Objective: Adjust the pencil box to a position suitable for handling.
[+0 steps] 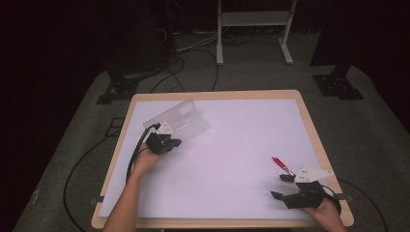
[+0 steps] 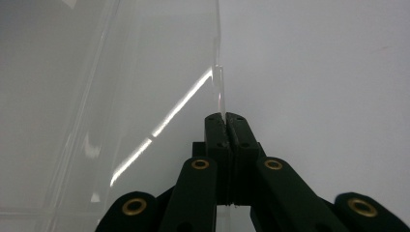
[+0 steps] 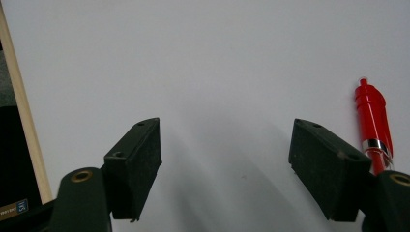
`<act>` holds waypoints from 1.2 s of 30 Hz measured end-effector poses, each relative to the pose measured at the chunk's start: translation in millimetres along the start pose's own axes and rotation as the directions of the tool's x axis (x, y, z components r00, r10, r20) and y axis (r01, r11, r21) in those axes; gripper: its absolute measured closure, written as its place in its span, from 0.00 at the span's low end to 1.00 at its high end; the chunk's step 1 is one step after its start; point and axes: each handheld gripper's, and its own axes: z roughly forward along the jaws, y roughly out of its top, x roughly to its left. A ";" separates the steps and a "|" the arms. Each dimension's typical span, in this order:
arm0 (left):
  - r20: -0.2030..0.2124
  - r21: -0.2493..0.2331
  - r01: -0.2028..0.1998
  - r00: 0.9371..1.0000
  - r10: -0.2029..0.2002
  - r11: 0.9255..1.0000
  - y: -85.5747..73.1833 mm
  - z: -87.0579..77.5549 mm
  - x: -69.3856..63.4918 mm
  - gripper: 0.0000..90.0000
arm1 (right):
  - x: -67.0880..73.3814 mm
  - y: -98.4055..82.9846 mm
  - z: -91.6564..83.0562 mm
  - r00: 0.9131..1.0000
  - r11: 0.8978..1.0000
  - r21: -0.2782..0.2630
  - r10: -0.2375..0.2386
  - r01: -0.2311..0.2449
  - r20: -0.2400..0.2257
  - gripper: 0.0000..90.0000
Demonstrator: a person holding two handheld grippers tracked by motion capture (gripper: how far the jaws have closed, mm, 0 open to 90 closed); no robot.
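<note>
Clear plastic makes up the box (image 1: 183,117) held near the table's (image 1: 309,130) far left corner; in the high view it sits tilted above the white mat (image 1: 232,154) that covers the wooden top, with a pale label-like patch on its upper face. The left gripper (image 1: 167,141) grips it from the near side, and the left gripper view shows the 2 black jaws pressed together on a thin transparent edge (image 2: 221,92) of the box, which rises straight up from between the pads, while the box's see-through wall (image 2: 121,96) slants away on that view's left with bright streaks of reflected light. The person's left hand (image 1: 143,162) and forearm come in from the bottom edge of the high view, and a black cable loops back from the gripper. At the near right corner the right gripper (image 1: 283,186), held in the right hand (image 1: 329,208), rests low over the mat with its jaws spread wide and nothing between them. A red pen (image 1: 281,165) with a silver band lies flat on the mat just beyond it; in the right gripper view the pen (image 3: 373,126) lies just outside the right-hand jaw, partly hidden behind it, and the table's wooden rim (image 3: 21,106) runs along that view's left side.
</note>
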 end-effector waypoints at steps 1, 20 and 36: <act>0.006 -0.004 -0.005 1.000 0.005 1.000 0.9 -0.9 -1.3 1.00 | 0.2 0.0 0.0 1.000 1.000 0.000 -0.001 0.001 0.000 0.29; 0.065 -0.066 -0.096 0.993 0.100 0.993 28.9 -12.0 -26.1 1.00 | -0.4 0.3 -0.4 1.000 1.000 -0.001 -0.001 0.001 0.007 0.29; 0.106 -0.089 -0.123 0.986 0.132 0.988 37.1 -12.2 -39.7 1.00 | -1.9 0.3 -2.4 1.000 1.000 -0.005 -0.002 0.002 0.016 0.29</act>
